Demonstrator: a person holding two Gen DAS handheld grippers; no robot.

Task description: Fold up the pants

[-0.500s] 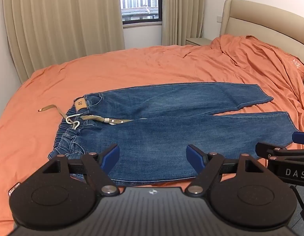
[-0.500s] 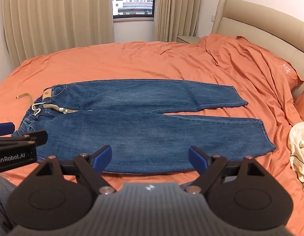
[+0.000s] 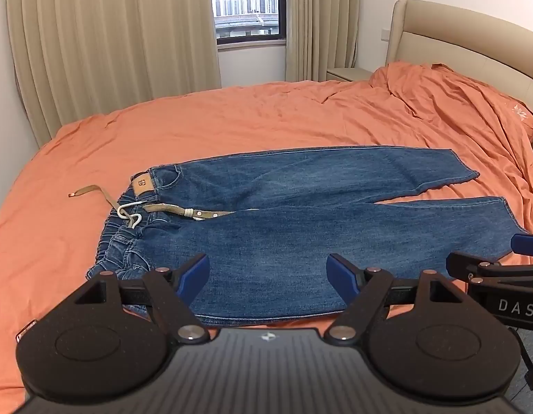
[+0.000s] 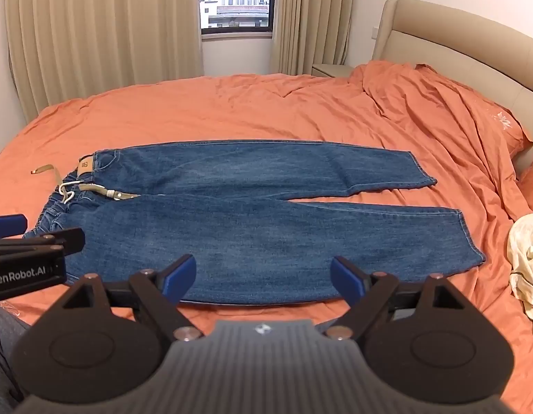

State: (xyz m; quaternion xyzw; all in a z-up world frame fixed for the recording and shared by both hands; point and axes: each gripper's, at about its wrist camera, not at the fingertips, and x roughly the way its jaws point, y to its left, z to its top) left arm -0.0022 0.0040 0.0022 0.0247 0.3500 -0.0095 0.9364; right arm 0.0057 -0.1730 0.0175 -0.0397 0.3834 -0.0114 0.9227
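An orange-sheeted bed [image 4: 232, 110] is filling most of the frame. Blue jeans [image 4: 266, 214] are lying flat across its middle, waistband at the left, legs reaching right. A crumpled cream cloth [image 4: 525, 262] is resting at the right edge, and a rumpled orange cover [image 4: 439, 110] is bunching at the upper right.

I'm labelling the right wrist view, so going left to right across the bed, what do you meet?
Left gripper at the edge → tan drawstring end → jeans waistband → jeans leg hems → cream cloth.
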